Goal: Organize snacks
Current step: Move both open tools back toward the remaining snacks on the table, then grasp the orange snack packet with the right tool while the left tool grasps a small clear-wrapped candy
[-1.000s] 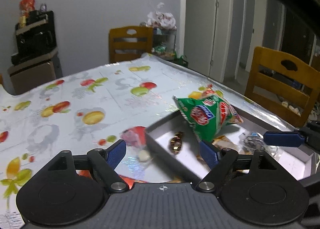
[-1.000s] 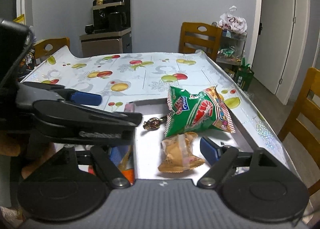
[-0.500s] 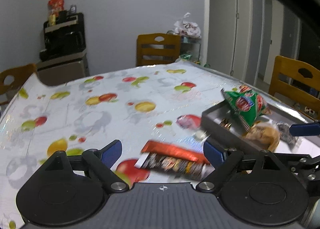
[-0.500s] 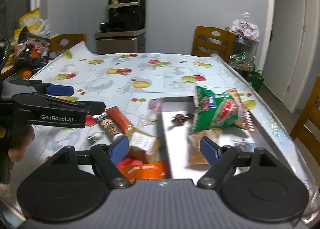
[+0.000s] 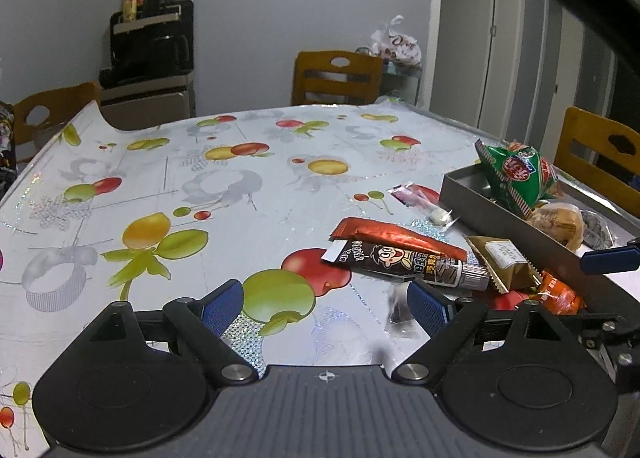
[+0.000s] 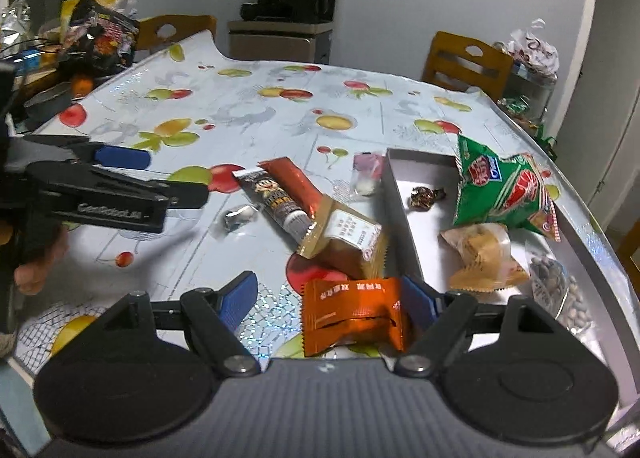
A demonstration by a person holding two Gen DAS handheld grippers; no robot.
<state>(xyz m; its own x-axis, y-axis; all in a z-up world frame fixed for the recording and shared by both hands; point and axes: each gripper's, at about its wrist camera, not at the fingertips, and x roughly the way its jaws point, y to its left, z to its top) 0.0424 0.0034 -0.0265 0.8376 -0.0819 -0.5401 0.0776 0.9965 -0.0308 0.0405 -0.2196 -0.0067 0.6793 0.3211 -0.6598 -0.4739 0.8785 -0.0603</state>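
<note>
Left wrist view: the left gripper (image 5: 324, 308) hangs over the fruit-print tablecloth (image 5: 168, 194), jaws spread wide and empty, a small clear-wrapped candy (image 5: 400, 314) just inside its right finger. The red-and-brown snack tube (image 5: 404, 254) lies centre-right, its far end touching the gold packet (image 5: 502, 262); the grey tray (image 5: 476, 194) sits at the right edge. Right wrist view: the right gripper (image 6: 332, 300) stands equally wide and holds nothing, though the orange packet (image 6: 352, 310) lies between its fingers. Only this view shows the tray floor, with the green chip bag (image 6: 500, 186), a wrapped chocolate (image 6: 426, 196), a tan pastry packet (image 6: 484, 258) and a nut pouch (image 6: 560, 294), and, at upper left, clutter including a black noodle pack (image 6: 102, 34).
</note>
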